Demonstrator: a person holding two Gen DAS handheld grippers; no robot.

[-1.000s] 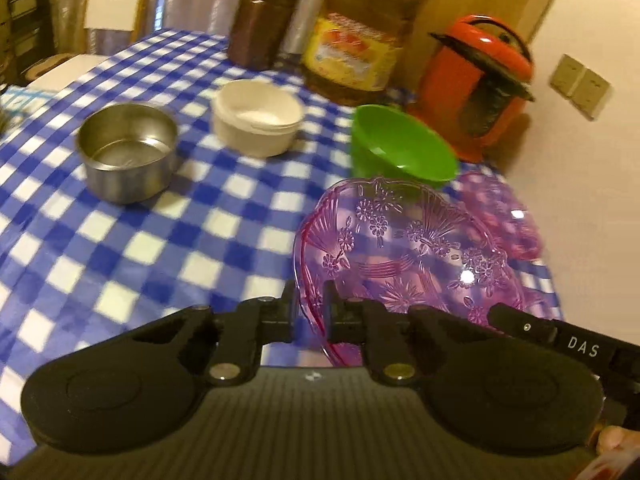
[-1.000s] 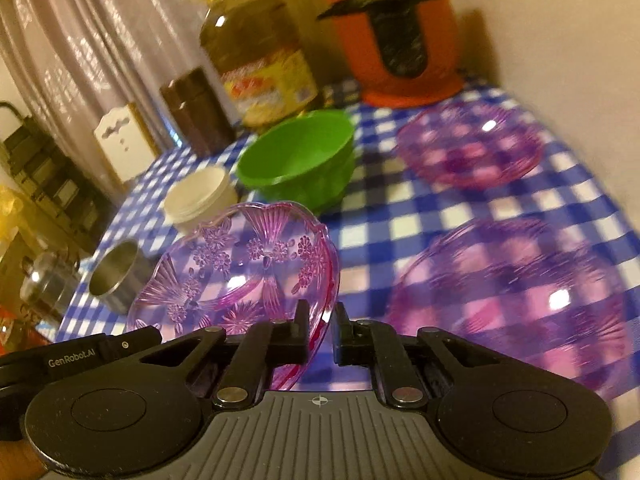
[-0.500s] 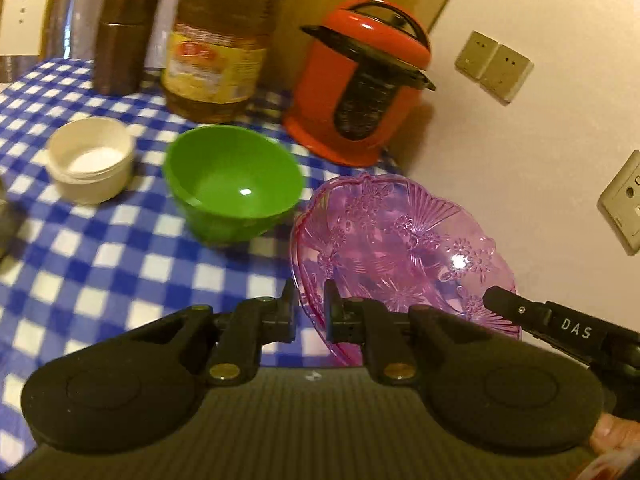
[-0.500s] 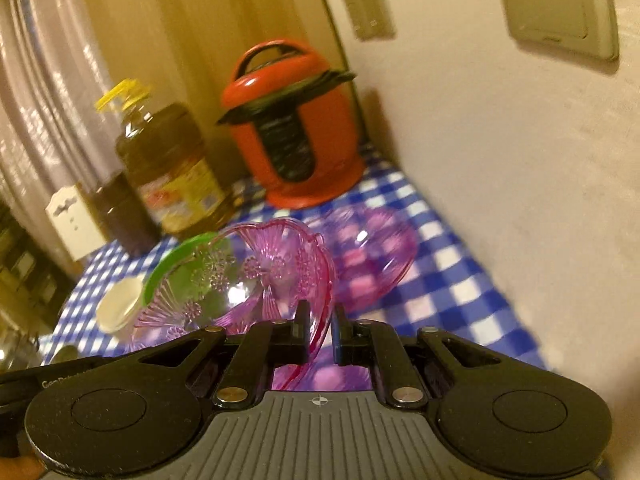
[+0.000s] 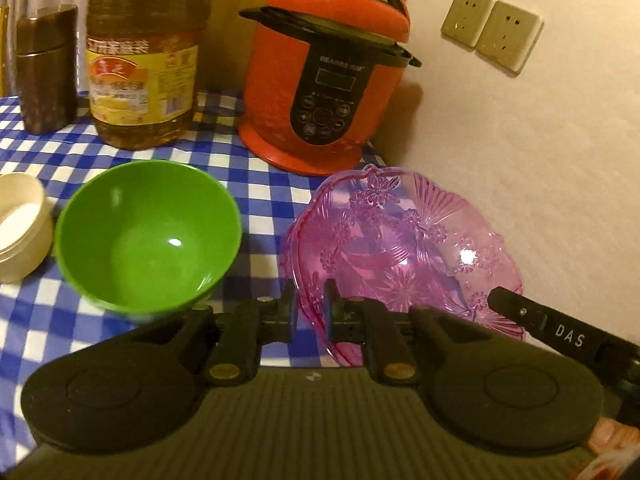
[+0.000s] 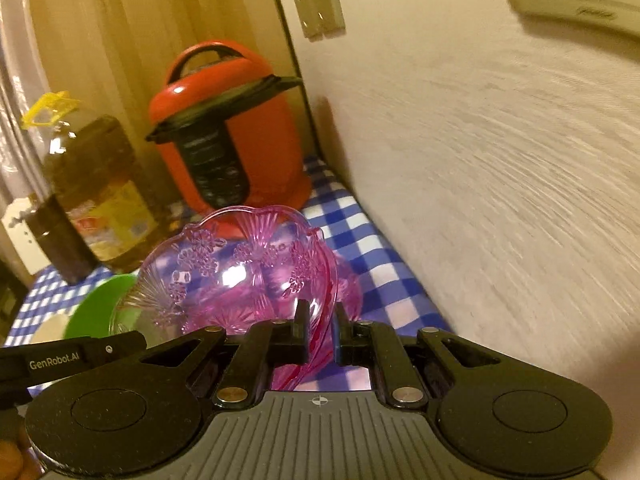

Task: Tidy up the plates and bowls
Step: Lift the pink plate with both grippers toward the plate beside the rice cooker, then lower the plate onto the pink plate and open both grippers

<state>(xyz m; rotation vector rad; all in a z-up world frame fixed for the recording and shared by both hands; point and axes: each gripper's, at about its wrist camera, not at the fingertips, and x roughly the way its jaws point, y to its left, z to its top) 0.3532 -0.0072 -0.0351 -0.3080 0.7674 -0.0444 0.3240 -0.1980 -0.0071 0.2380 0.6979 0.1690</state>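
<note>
A clear pink plate (image 5: 400, 248) with a flower pattern hangs above the blue checked tablecloth (image 5: 264, 184), close to the wall. My left gripper (image 5: 308, 304) is shut on its near left rim. My right gripper (image 6: 320, 320) is shut on the opposite rim, and one of its fingers (image 5: 560, 332) shows in the left wrist view. From the right wrist, the pink plate (image 6: 240, 272) tilts, and a second pink plate (image 6: 351, 288) lies on the cloth behind and below it. A green bowl (image 5: 148, 236) sits left of the held plate, with stacked cream bowls (image 5: 20, 228) further left.
A red pressure cooker (image 5: 328, 80) stands at the back by the wall, with a large oil bottle (image 5: 144, 52) and a brown canister (image 5: 46, 68) to its left. The cream wall (image 5: 520, 160) with sockets (image 5: 492, 28) bounds the table's right side.
Both grippers carried the pink plate to the right across the table, toward the wall and the cooker. The steel bowl has left the view. Both grips held.
</note>
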